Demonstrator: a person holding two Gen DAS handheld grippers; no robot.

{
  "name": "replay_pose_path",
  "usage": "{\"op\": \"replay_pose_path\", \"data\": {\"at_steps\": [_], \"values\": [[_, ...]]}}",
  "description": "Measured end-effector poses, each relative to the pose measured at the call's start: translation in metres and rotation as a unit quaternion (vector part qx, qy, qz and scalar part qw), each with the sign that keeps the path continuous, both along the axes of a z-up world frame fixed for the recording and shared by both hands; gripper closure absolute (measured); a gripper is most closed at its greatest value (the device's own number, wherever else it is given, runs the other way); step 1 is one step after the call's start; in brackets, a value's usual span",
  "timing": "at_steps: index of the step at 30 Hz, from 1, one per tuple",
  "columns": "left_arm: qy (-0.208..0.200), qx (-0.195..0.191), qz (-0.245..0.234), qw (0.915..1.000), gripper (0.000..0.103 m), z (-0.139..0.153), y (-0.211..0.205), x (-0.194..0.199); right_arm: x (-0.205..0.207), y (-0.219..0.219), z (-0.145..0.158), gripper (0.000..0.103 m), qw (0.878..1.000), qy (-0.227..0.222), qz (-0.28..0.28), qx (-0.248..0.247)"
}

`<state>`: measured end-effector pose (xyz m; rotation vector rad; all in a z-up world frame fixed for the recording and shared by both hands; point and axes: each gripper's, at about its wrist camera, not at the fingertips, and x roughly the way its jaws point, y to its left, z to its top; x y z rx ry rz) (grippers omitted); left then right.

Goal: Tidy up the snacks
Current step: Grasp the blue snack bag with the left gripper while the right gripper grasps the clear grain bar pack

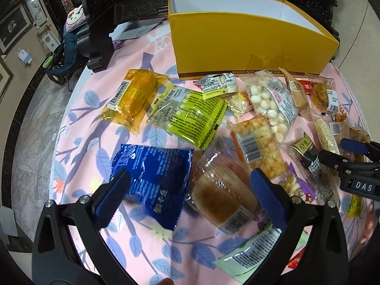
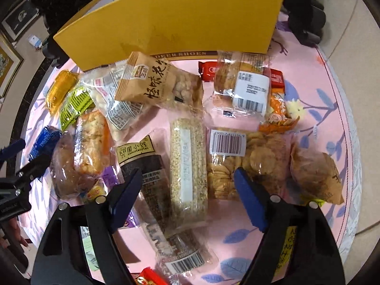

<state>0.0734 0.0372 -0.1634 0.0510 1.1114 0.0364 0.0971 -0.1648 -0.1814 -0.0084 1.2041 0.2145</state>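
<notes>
1. The counter (image 1: 95, 123) wears a pink cloth printed with blue leaves, and wrapped snacks lie scattered across it in front of a yellow box (image 1: 249, 47), which sits open-topped at the upper middle of the left wrist view.
2. The left claw (image 1: 190, 190) stands with its blue pads apart at the bottom of that view. Between them lie a blue packet (image 1: 154, 173) and a clear-wrapped brown cake (image 1: 220, 190); neither pad presses on either.
3. Above these, centre frame, rest a yellow-green packet (image 1: 190, 116) and an amber-wrapped snack (image 1: 135, 99) further left.
4. The right claw (image 2: 190, 192) is also apart, pads at the lower middle of the right wrist view, straddling a pale grain bar (image 2: 187, 166) in clear wrap and a dark bar (image 2: 147, 166) just left of it. Whether the pads touch either wrapper I cannot tell.
5. A bag of round crackers (image 2: 249, 161) with a barcode label lies just right of the grain bar.
6. A kraft-coloured nut packet (image 2: 161, 83) sits in the upper middle, touching the yellow box's front.
</notes>
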Motion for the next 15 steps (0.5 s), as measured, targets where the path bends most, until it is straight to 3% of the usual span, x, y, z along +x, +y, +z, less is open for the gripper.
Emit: {"op": "replay_pose_path", "data": {"at_steps": [1,2,3,4,11,15], "values": [[0.001,0.0,0.0,1.0,0.002,-0.002,0.0,0.001,0.001,0.003,-0.001,0.024,1.0,-0.001,0.002,-0.004],[0.002,-0.001,0.0,1.0,0.002,-0.003,0.0,0.003,0.002,0.004,-0.001,0.039,1.0,-0.004,0.002,-0.007],[0.003,-0.003,0.0,1.0,0.002,-0.006,0.001,0.005,0.003,0.005,0.0,0.064,1.0,-0.009,-0.001,-0.01],[0.005,-0.002,0.001,1.0,0.002,-0.007,0.001,0.006,0.004,0.004,0.002,0.073,1.0,-0.008,-0.002,-0.007],[0.01,-0.002,-0.003,0.9999,0.002,-0.018,0.006,0.007,0.005,0.013,0.0,0.074,1.0,0.027,0.002,-0.01],[0.008,0.002,-0.006,1.0,0.002,-0.021,0.008,0.011,0.004,0.025,-0.016,0.074,0.998,0.055,0.014,-0.017]]}}
